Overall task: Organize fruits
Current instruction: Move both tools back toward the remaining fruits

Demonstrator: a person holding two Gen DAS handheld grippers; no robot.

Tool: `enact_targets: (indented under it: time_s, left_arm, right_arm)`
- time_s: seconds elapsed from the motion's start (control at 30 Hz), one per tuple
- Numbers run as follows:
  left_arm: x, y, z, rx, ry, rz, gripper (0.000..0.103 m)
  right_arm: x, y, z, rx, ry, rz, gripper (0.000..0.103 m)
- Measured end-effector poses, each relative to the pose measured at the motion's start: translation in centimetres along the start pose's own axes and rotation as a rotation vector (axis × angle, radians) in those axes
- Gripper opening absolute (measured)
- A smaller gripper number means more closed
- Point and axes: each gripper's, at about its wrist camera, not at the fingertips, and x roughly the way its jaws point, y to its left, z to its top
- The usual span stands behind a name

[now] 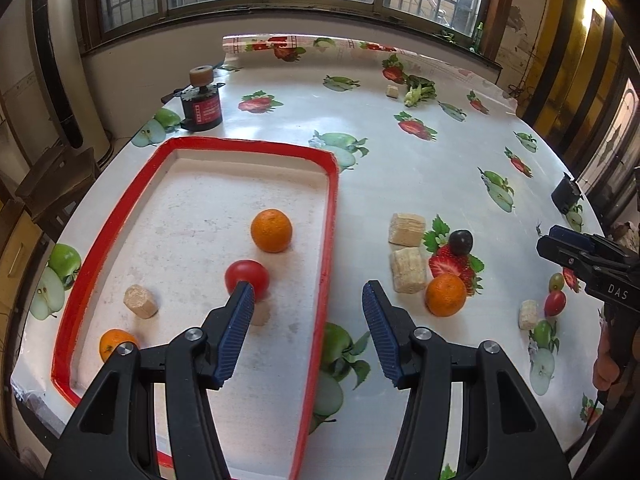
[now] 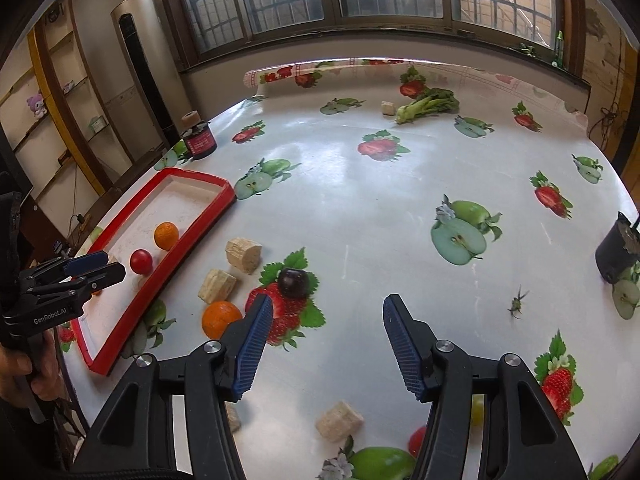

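Note:
A red-rimmed white tray (image 1: 331, 208) holds an orange (image 1: 271, 230), a red tomato (image 1: 248, 278), a smaller orange (image 1: 112, 342) and a beige block (image 1: 140, 301). My left gripper (image 1: 308, 292) hangs open above the tray's right rim, holding nothing. To its right an orange (image 1: 445, 294) and a dark plum (image 1: 460, 242) lie on the table. My right gripper (image 2: 329, 304) is open and empty over the table, with the plum (image 2: 293, 283) and orange (image 2: 221, 319) just to its left. A cherry tomato (image 2: 417, 440) and a green grape (image 2: 477, 410) lie under it.
Beige blocks (image 2: 243, 255) (image 2: 217, 285) (image 2: 339, 420) lie scattered on the fruit-print tablecloth. A black jar (image 2: 199, 142) stands beyond the tray, leafy greens (image 2: 428, 106) lie at the far side, and a black cup (image 2: 616, 256) sits at the right edge.

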Motion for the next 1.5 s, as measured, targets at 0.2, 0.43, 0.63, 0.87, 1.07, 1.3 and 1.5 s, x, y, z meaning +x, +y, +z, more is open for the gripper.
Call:
enact_targets:
  time_s: [0.2, 0.43, 0.63, 0.87, 1.07, 1.3, 1.5]
  left_arm:
    - [0.3, -2.8, 0.0, 0.039, 0.009, -0.046, 0.055]
    - [1.0, -5.1, -0.4, 0.076, 0.036, -0.083, 0.055]
    - [1.5, -6.6, -0.6, 0.097, 0.055, -0.103, 0.055]
    - [2.2, -7.6, -0.9, 0.103, 0.076, -0.116, 0.055]
    - [2.8, -8.2, -1.1, 0.109, 0.089, -0.128, 0.055]
    - [4.0, -9.1, -0.8, 0.104, 0.107, -0.148, 0.055]
    - [5.5, -9.8, -0.4, 0.109, 0.118, -0.139, 0.055]
  right_arm:
    - [-1.5, -3.0, -1.6, 0.054, -0.006, -0.038, 0.060]
    - [-3.3, -6.6, -4.0, 0.123, -0.006, -0.089, 0.060]
    - [-4.2, -9.0, -6.1, 0.180, -0.002, -0.115, 0.060]
    - [-4.2, -10.2, -7.6, 0.210, 0.006, -0.125, 0.060]
    - [-4.0, -10.4, -8.0, 0.213, 0.004, -0.135, 0.060]
    - [-3.2, -9.8, -7.6, 0.204, 0.003, -0.109, 0.059]
    - [-1.2, -9.5, -6.6, 0.218, 0.020, -0.091, 0.050]
